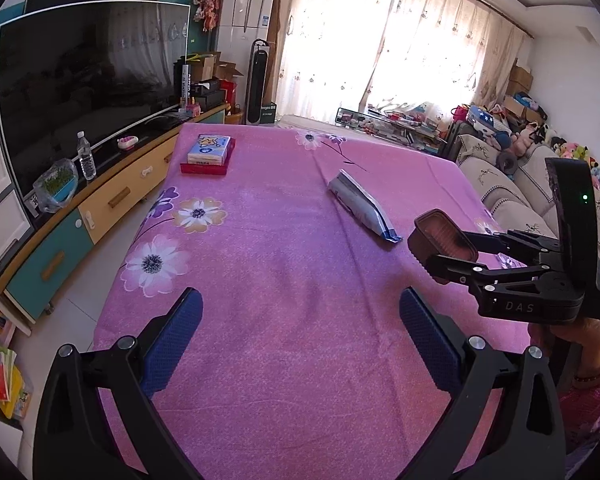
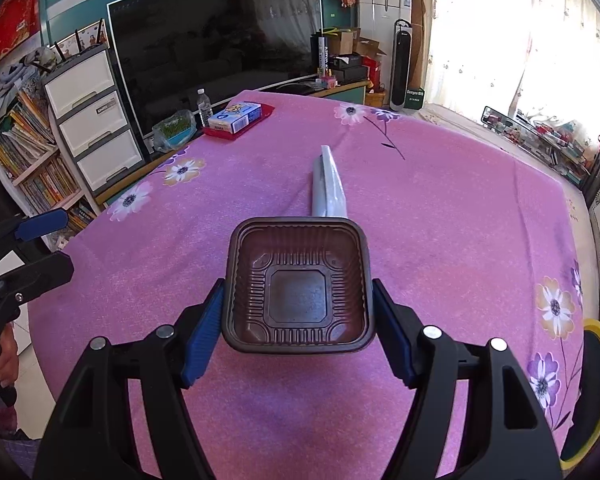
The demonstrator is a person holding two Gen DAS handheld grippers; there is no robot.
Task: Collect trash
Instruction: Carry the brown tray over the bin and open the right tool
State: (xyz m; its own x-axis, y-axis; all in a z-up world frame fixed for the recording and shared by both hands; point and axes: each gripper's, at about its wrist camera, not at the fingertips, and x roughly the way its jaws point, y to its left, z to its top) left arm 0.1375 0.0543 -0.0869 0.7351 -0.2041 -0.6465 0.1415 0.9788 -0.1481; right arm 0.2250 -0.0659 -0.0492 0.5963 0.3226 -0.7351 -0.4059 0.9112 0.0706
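- The right gripper [image 2: 299,312] pinches a square brown ribbed plastic tray [image 2: 298,286] by two opposite sides, its hollow facing the camera, held above the pink flowered tablecloth [image 2: 440,208].
- The left gripper [image 1: 300,312] hangs over the cloth with its blue pads [image 1: 176,332] spread wide and nothing between them.
- A silver-grey snack wrapper [image 1: 362,208] lies on the cloth, just beyond the tray.
- A blue carton [image 1: 211,149] rests on a red box [image 1: 204,168] at the far corner.

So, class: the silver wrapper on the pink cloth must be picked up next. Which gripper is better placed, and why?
Left. The left gripper is open and empty, facing the silver wrapper. The right gripper is shut on the brown plastic tray.
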